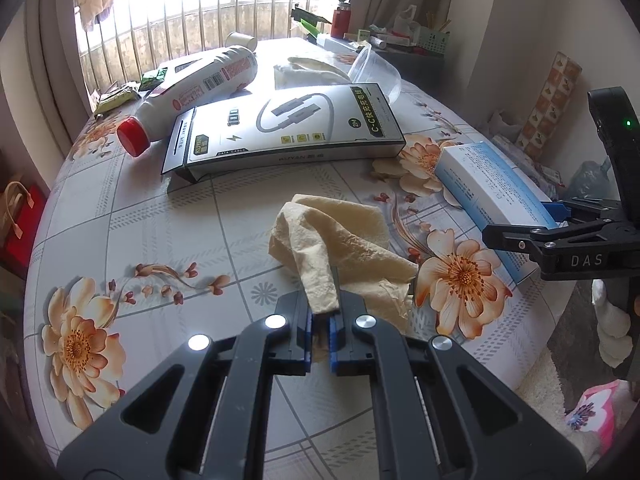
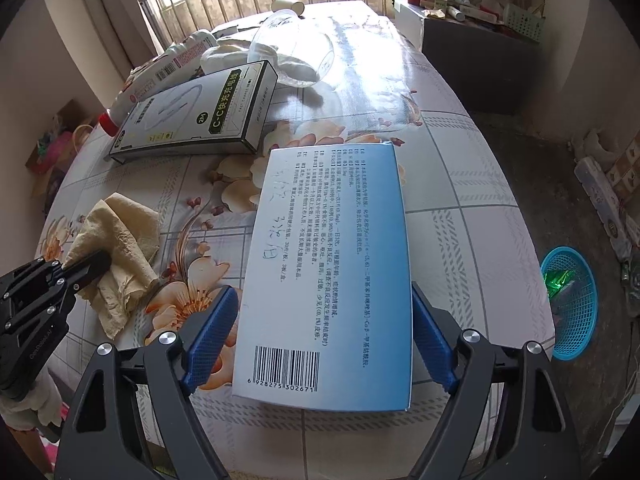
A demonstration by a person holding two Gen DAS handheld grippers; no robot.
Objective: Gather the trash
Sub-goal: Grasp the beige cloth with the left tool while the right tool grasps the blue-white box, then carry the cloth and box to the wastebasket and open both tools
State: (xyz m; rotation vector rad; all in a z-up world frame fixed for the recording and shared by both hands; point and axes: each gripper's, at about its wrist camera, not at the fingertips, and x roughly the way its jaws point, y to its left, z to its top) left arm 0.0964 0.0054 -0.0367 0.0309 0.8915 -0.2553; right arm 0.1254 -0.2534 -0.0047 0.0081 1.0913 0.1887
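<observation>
Left gripper (image 1: pixel 320 322): clenched on crumpled tissue (image 1: pixel 340 240), frame centre. Right gripper (image 2: pixel 320 336): spread, straddling blue-white box (image 2: pixel 328 264), lower centre, grip uncertain.

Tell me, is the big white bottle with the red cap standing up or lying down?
Lying down. The white bottle rests on its side on the table, red cap pointing sideways toward the table's edge.

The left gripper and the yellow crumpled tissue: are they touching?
Touching. In the left wrist view the left gripper is shut on a fold of the tissue, which runs down between its blue pads.
</observation>
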